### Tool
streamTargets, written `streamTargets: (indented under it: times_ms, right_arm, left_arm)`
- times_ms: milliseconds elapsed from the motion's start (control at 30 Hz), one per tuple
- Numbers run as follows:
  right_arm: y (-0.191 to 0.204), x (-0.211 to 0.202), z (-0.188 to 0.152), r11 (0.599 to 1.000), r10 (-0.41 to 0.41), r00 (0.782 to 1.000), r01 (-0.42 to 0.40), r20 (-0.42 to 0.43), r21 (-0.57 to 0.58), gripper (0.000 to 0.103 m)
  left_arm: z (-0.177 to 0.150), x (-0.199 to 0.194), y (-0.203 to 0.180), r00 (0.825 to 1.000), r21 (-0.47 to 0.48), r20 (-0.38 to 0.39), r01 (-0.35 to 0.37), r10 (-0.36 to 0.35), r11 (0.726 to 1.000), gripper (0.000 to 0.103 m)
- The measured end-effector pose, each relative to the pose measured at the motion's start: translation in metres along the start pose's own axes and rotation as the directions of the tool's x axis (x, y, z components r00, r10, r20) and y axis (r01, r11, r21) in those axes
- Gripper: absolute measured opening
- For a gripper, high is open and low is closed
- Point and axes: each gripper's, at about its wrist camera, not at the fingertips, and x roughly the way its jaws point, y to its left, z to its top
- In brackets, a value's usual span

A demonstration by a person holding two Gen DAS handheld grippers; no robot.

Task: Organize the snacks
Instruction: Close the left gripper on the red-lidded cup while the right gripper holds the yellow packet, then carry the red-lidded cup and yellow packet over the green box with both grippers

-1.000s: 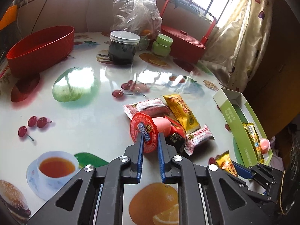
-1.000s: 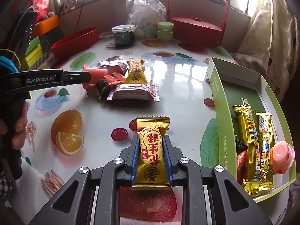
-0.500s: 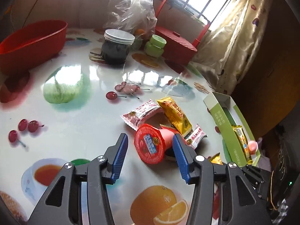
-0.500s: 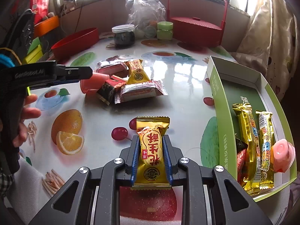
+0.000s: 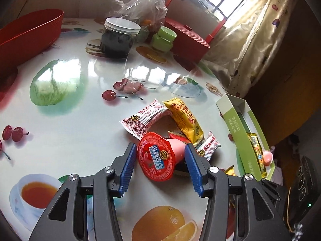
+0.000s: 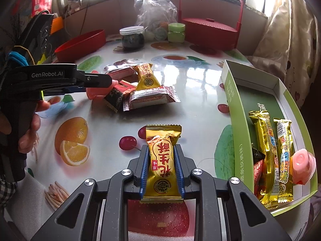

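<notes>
**Right jaws pinch a gold snack, left jaws straddle the jelly cup**

Nearest me, my right gripper point(image 6: 161, 166) is clamped on a gold snack packet point(image 6: 163, 162), raised above the fruit-print table point(image 6: 200, 104). My left gripper point(image 5: 158, 167) has just spread partway; the red-lidded jelly cup point(image 5: 156, 158) lies on its side between the blue pads, neither visibly pressing it. Just past it sits the loose snack pile point(image 6: 144, 92). To the right, the green box point(image 6: 232, 100) holds gold bars and a pink jelly. Farther back stands a dark jar point(image 5: 118, 40).

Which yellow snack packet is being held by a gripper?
The yellow packet squeezed in the right gripper. The other short yellow packet lies in the table pile.
</notes>
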Motion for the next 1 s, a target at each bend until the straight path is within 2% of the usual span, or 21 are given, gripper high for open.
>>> streamTargets:
  times_ms: [367, 1000]
  right_arm:
    - [0.001, 0.000, 0.000, 1.000, 0.002, 1.000, -0.002, 0.003, -0.006, 0.023]
    - [0.001, -0.016, -0.005, 1.000, 0.005, 0.999, -0.005, 0.046, 0.009, 0.022]
  left_arm:
    - [-0.006, -0.010, 0.001, 0.999, -0.010, 0.037, -0.020, 0.020, 1.000, 0.045]
    - [-0.028, -0.041, -0.021, 0.990, 0.027, 0.113, -0.092, 0.088, 0.995, 0.045]
